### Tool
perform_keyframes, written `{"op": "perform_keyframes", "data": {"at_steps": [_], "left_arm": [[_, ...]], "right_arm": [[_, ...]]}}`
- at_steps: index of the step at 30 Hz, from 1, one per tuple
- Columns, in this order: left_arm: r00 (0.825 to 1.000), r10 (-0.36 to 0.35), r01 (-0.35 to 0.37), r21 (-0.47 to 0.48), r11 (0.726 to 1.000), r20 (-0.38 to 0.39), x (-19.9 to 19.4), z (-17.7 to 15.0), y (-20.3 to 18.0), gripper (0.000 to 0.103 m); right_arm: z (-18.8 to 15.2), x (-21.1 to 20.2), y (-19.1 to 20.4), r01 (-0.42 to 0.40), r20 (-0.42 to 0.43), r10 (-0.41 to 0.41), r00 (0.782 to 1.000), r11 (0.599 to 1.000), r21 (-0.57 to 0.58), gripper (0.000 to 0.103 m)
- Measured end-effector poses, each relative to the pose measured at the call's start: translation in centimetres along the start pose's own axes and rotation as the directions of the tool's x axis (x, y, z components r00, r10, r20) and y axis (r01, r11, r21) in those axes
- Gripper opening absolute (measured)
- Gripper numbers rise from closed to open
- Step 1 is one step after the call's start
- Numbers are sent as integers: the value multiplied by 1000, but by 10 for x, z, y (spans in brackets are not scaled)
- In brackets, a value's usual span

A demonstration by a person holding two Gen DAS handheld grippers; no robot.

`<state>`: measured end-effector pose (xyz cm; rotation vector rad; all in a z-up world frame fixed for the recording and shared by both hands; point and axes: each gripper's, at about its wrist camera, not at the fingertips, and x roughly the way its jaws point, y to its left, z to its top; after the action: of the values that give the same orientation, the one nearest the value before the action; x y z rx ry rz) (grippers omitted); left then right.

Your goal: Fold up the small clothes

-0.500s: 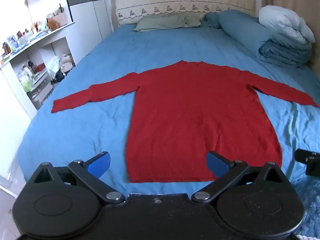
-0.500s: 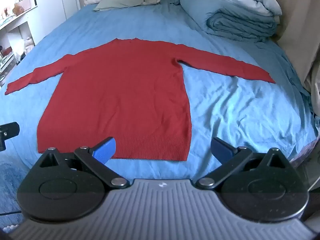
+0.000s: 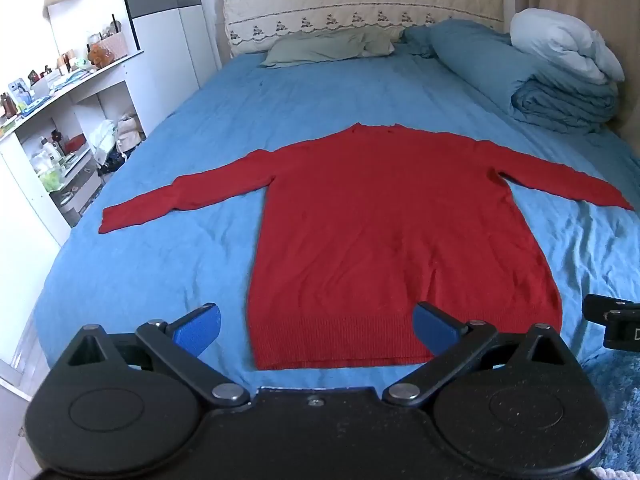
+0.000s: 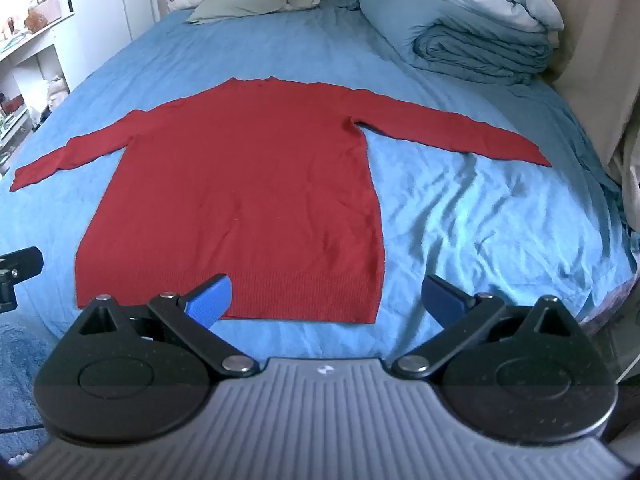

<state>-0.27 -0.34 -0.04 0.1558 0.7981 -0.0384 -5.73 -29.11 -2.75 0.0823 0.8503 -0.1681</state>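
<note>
On the blue bed sheet [image 3: 168, 264]: red knitted long-sleeved sweater [image 3: 384, 240] laid flat at centre, unfolded, sleeves out toward 9 and 3 o'clock, ribbed hem toward 6 o'clock. Left gripper [image 3: 316, 328] spread wide near the hem, nothing held. Right gripper [image 4: 326, 300] likewise wide, nothing held, hem's right corner between its blue fingertips [image 4: 210, 300].

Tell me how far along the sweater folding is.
Done: the red sweater lies flat on the blue bed sheet, both sleeves spread out. In hand: nothing; the left gripper and right gripper hover open near its hem. Left: every fold.
</note>
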Motion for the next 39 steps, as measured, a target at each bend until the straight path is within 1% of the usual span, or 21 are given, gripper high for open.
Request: {"op": "perform_keyframes", "data": {"at_steps": [21, 28, 39], "left_arm": [[1000, -5, 5, -9, 1000, 2, 2, 0, 0, 103], [1000, 11, -11, 0, 1000, 19, -1, 2, 0, 103], [1000, 3, -2, -6, 1000, 24, -2, 2, 2, 103]], "right_arm": [[3, 0, 5, -1, 3, 1, 1000, 1000, -10, 103], [4, 0, 6, 3, 10, -3, 1000, 1000, -4, 103], [5, -4, 7, 0, 13, 0, 1000, 1000, -3, 103]]}}
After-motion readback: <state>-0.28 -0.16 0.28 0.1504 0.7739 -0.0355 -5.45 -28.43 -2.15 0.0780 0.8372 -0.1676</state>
